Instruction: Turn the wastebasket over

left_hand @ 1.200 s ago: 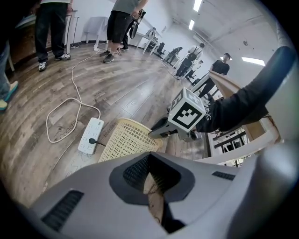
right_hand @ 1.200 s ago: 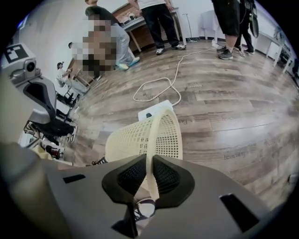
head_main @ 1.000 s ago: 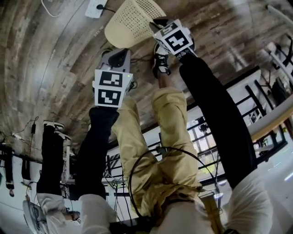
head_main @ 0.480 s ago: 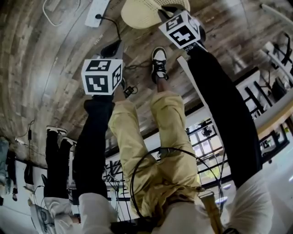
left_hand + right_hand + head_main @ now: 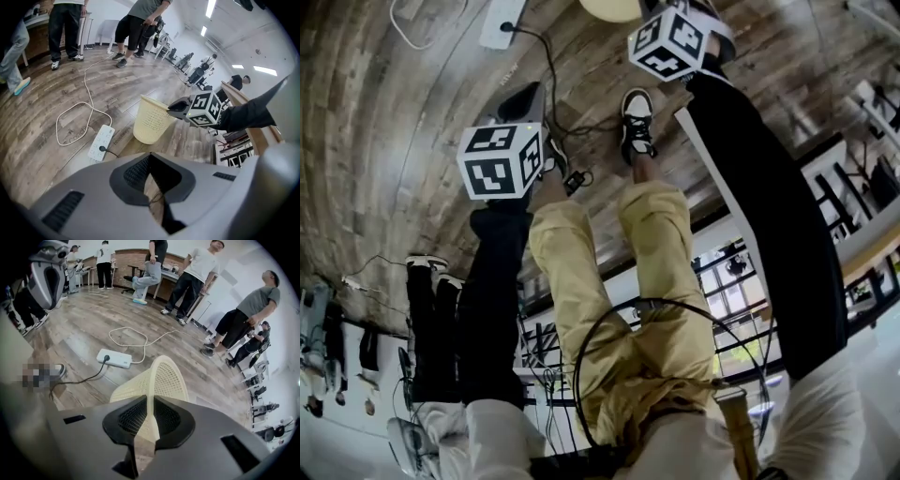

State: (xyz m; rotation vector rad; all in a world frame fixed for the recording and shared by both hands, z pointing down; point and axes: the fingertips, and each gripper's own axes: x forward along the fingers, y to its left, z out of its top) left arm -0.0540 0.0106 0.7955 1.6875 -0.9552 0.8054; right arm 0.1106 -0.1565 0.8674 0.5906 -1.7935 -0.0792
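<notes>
The cream mesh wastebasket stands on the wood floor with its open top up. Only its lower edge shows at the top of the head view. My right gripper is shut on the basket's rim, which runs edge-on between its pads. From the left gripper view, the right gripper reaches in from the right to the rim. My left gripper hangs over bare floor, short of the basket, its jaws together with nothing in them. Its marker cube sits left of centre in the head view.
A white power strip with a black plug and a looping white cable lies on the floor left of the basket. The person's shoe is near it. Several people stand at the far side. Desks and racks line the right.
The right gripper has carried the basket's rim away toward the top of the head view, and the basket has gone from lying tipped toward me to upright. The left gripper has drifted left.
</notes>
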